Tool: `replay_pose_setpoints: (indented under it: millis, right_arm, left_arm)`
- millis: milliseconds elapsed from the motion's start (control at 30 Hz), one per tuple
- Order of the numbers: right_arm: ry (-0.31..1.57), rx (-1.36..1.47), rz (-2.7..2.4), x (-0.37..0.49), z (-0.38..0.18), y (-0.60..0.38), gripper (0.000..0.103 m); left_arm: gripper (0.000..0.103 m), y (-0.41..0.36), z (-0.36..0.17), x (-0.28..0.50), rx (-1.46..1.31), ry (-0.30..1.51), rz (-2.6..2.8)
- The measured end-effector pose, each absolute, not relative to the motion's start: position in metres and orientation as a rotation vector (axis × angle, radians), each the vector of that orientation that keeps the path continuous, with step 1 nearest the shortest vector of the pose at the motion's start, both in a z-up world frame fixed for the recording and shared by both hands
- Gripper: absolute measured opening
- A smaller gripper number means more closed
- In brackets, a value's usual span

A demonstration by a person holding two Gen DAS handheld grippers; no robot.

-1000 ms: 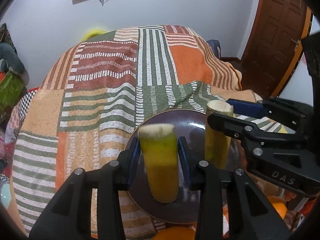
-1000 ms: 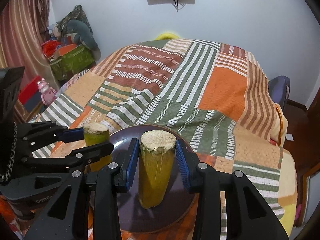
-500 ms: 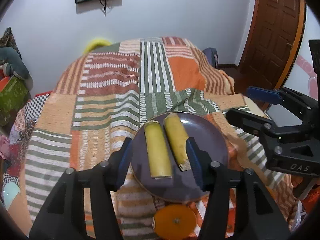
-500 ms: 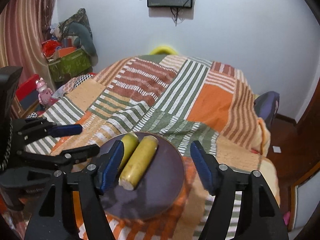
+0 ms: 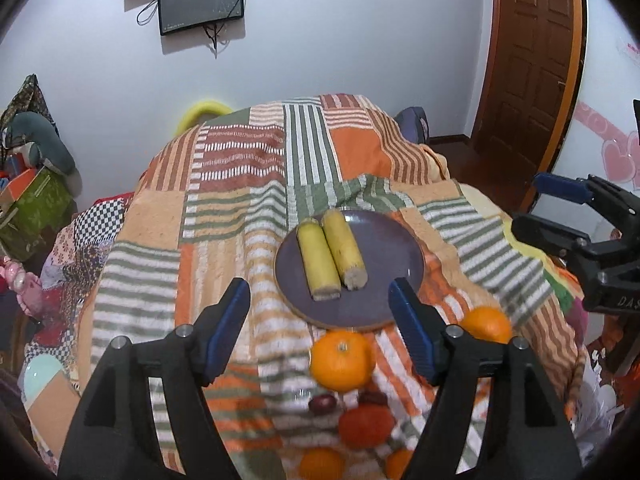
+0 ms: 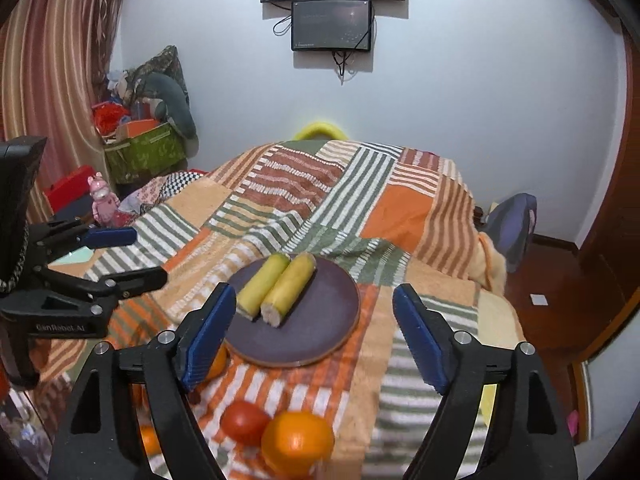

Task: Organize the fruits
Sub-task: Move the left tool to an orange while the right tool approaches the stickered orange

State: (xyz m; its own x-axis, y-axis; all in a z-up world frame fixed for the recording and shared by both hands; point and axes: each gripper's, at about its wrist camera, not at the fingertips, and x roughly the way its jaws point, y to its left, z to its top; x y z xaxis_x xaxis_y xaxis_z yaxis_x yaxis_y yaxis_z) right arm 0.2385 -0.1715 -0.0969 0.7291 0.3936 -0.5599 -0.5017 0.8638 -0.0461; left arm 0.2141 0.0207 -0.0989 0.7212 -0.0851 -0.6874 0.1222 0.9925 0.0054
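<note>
Left gripper (image 5: 320, 320): fingers released, nothing between them. A second ago they clasped the left-hand banana piece (image 5: 318, 260) upright on the plate (image 5: 384, 300); the jaws have just been opening and the gripper has drawn back and up.
Right gripper (image 6: 314, 330): fingers released, empty. It held the other banana piece (image 6: 288, 288) a second ago; its jaws have likewise just been opening as it pulled away.
Banana pieces: both now lie flat, side by side and touching, on the far-left part of the plate.
Plate: rests on the striped blanket (image 5: 240, 184) covering the bed.
Task meaning: placement of the bananas appears complete.
Remaining fruit: oranges (image 5: 342, 360) and a red fruit (image 6: 244, 420) lie on the blanket near the plate, apparently unsorted; these are the likely next targets.
</note>
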Motion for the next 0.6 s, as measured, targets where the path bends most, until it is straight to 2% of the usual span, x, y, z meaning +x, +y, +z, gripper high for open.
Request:
replay_pose_setpoints:
  millis: [233, 600]
  right_arm:
    - [0.632, -0.214, 0.471, 0.219, -0.121, -0.18, 0.079]
    - [0.816, -0.148, 0.451, 0.214, -0.179, -0.195, 0.079]
  left_arm:
    - [0.072, 0.026, -0.113, 0.187, 0.047, 0.791, -0.112]
    - [0.072, 0.026, -0.16, 0.198, 0.011, 0.917, -0.133]
